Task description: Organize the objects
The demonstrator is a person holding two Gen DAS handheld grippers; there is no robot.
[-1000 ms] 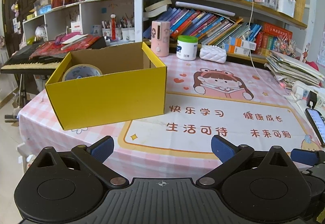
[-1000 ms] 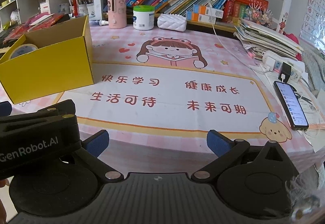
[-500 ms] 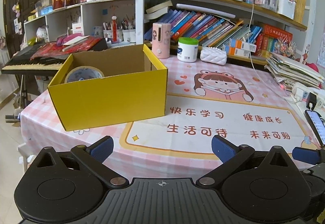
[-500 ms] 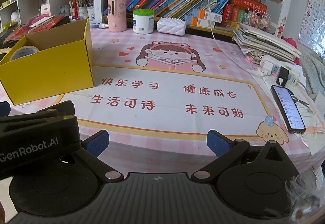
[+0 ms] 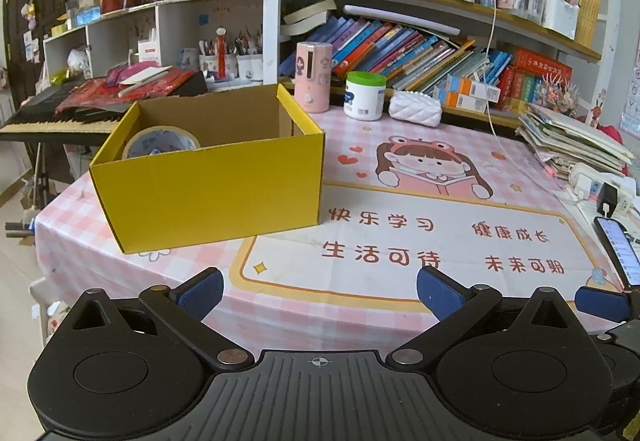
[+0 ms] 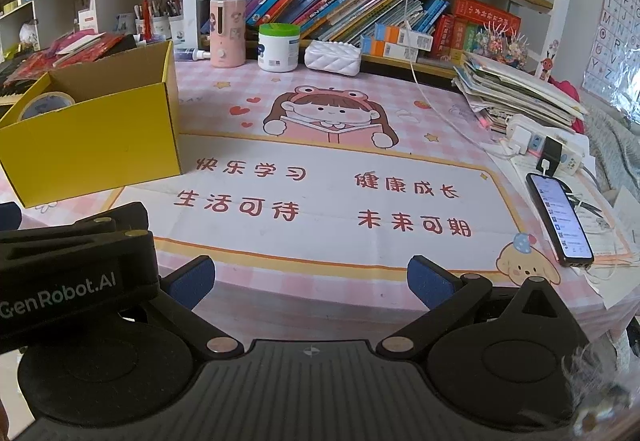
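**Both grippers held wide open and empty at the table's near edge**

The left gripper [image 5: 318,291] is seen with its blue-padded fingers spread wide and nothing between them; the right gripper [image 6: 310,279] is likewise wide apart and empty. Both are held over the near edge of the table [image 5: 304,315], apart from every object.

A yellow cardboard box [image 5: 212,181] is placed at about 11 o'clock from the left gripper. A roll of tape [image 5: 160,141] is seen inside it, against the left wall; what is printed on the roll cannot be made out. In the right wrist view the box [image 6: 92,137] is partly cut off at 10 o'clock by the left gripper's body, on which "GenRobot.AI" is printed.

At 12 o'clock, along the far edge, a pink cylinder [image 5: 313,76], a white jar with a green lid [image 5: 365,96] and a white quilted pouch [image 5: 415,109] are lined up before crowded bookshelves [image 5: 420,41]. A phone [image 6: 558,223], its screen lit, is laid at 2 o'clock beside a power strip [image 6: 546,149] and a stack of papers [image 6: 516,89].

The tablecloth is printed with "快乐学习 健康成长 生活可待 未来可期".
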